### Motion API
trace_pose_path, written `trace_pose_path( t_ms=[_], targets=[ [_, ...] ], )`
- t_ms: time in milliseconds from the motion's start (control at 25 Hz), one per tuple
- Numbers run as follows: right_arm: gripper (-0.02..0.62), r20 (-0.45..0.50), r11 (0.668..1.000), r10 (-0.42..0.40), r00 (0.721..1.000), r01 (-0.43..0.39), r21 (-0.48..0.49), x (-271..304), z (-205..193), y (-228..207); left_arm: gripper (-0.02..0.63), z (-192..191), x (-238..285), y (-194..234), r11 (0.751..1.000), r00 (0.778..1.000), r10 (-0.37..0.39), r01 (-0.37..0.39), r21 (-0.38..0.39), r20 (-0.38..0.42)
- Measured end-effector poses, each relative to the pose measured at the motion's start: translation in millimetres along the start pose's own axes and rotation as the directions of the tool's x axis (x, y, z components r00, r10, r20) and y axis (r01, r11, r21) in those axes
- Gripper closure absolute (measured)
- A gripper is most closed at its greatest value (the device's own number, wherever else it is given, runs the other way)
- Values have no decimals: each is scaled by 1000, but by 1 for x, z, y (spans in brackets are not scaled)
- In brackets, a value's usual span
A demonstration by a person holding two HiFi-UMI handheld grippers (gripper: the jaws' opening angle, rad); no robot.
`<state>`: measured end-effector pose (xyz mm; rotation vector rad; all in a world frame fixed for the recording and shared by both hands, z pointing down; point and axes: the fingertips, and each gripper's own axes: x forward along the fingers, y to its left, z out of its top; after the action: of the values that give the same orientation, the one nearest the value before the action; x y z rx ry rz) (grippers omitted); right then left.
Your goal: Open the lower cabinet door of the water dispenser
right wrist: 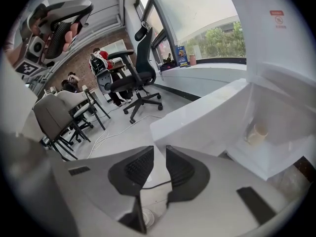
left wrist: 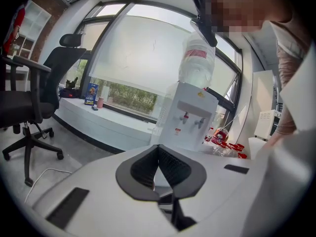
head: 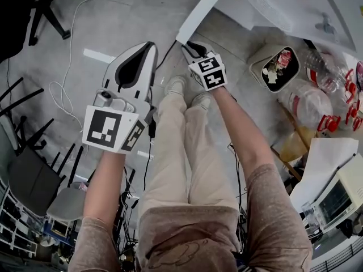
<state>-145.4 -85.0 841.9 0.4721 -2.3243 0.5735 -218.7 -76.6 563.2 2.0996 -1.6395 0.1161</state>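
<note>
Right gripper (right wrist: 159, 148) — jaws narrowly apart, empty — near the open cabinet door (right wrist: 202, 115); left gripper (left wrist: 158, 147) clenched.

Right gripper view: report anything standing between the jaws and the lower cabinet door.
Nothing visible does. The right gripper, jaws slightly apart and empty, faces the lower cabinet door, which already stands swung open. Only the floor and a white cable lying on it show below the jaws.
</note>
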Motion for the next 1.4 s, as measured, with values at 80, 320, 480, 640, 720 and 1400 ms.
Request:
trace_pose_path(
  t_ms=[80,320,480,640,720,1400],
  targets=[
    [514,3,1000,2,1000,-2,-1,-7,6,2,588,4,-2,-5,1000,1000,-9,9,3,-2],
    [516,51,999,-5,999,4,32,-42,37,10,588,24,-15,-25,999,999,-34,34,7,-7],
    [515,119,999,5,993,-9,32,-83,77,20,588,51,-23,-40,998,999,-51,51,20,0],
    [515,186,998,-2,983,-10,60,-141,125,29,588,86,-36,-60,998,998,-61,61,32,15],
    [515,224,999,-11,975,-1,53,-175,151,31,588,105,-45,-74,997,997,-68,67,30,20],
    [514,557,991,-131,820,108,75,-487,323,82,588,268,-112,-219,939,945,-327,324,114,11]
  ],
)
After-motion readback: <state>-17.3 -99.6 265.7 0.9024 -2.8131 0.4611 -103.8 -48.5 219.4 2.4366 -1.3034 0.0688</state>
